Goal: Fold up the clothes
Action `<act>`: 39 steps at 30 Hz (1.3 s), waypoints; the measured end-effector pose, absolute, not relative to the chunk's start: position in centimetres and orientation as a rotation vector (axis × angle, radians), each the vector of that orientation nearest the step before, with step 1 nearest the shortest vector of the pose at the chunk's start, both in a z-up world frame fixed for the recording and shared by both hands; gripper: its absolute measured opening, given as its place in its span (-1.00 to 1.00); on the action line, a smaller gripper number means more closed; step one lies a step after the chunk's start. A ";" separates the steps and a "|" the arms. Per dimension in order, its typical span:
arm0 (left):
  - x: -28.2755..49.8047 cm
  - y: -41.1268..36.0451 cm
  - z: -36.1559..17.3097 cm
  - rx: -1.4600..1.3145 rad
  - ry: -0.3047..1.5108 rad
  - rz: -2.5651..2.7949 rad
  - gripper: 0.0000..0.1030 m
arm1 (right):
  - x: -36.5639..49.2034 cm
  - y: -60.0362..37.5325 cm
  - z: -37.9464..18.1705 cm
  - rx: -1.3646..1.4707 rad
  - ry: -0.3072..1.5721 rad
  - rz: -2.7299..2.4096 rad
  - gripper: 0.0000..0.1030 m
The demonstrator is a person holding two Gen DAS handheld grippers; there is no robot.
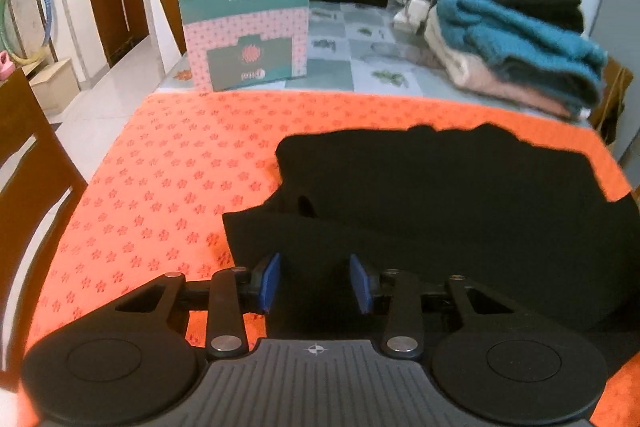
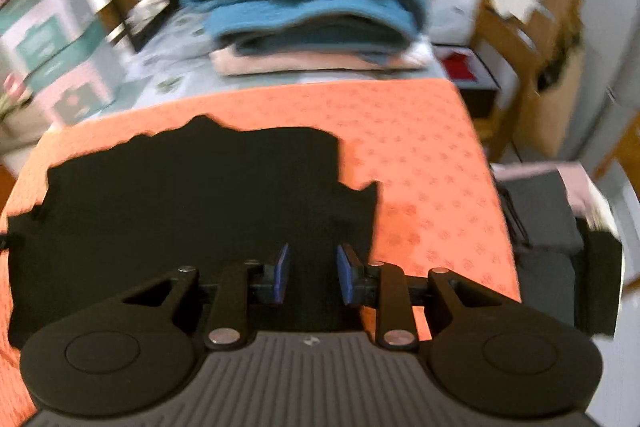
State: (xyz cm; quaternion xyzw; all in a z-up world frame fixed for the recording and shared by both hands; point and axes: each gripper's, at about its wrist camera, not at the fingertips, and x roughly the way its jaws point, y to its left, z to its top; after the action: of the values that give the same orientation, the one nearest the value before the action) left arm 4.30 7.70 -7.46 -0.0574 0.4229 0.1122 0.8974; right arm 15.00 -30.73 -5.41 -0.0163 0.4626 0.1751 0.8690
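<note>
Now black garment (image 1: 460,195) lies partly folded on orange cloth, toward bench's (image 1: 168,163) near edge, outline ragged, near flap doubled over. Your left hand-held gripper (image 1: 316,281) and right hand-held gripper (image 2: 312,273) both hover over near hem, jaws apart, nothing clamped. Risk: pinch only top layer and fold skews, or you drag cloth beneath too.

My right view motion-blurred: folded stack (image 2: 312,7) smeared, box lettering (image 2: 44,43) illegible. Black garment (image 1: 460,211) cut by frame edge, folds indistinguishable.
</note>
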 end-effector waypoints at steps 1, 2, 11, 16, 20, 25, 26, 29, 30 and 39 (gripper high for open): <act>4.5 8.0 -7.8 -0.124 0.886 0.244 -0.19 | 15.0 -30.2 -5.8 -0.064 0.976 0.385 -0.40; 4.7 8.4 -8.2 -0.138 0.900 0.263 -0.19 | 15.2 -29.8 -6.4 -0.078 0.990 0.394 -0.40; 5.0 12.5 -9.8 -0.377 0.955 0.394 -0.15 | 16.3 -28.6 -9.4 -0.129 1.067 0.401 -0.41; 3.0 13.1 -8.2 -0.418 0.938 0.398 -0.16 | 15.5 -30.1 -7.6 -0.032 1.055 0.360 -0.30; 0.5 13.1 -7.3 -0.413 0.954 0.370 -0.16 | 13.9 -32.3 -7.1 0.052 1.080 0.328 -0.24; -2.2 12.0 -6.4 -0.375 0.978 0.335 -0.16 | 11.7 -34.5 -8.3 0.096 1.141 0.298 -0.09; -2.5 11.8 -6.2 -0.372 0.980 0.326 -0.15 | 11.3 -34.8 -8.6 0.114 1.152 0.289 -0.05; -3.1 10.9 -5.4 -0.380 0.984 0.295 -0.10 | 10.3 -35.5 -9.6 0.188 1.177 0.284 -0.03; -3.2 10.6 -5.2 -0.389 0.987 0.281 -0.03 | 10.0 -35.5 -9.9 0.210 1.181 0.289 -0.03; -1.2 6.5 -2.6 -0.404 1.000 0.073 0.20 | 9.0 -33.4 -10.3 0.151 1.157 0.334 -0.82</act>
State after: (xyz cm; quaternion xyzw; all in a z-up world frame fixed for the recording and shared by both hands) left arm -1.16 6.51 -2.55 -0.1925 0.4762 0.0346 0.8573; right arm 8.97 -33.37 -10.27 0.0707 0.5436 0.1567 0.8215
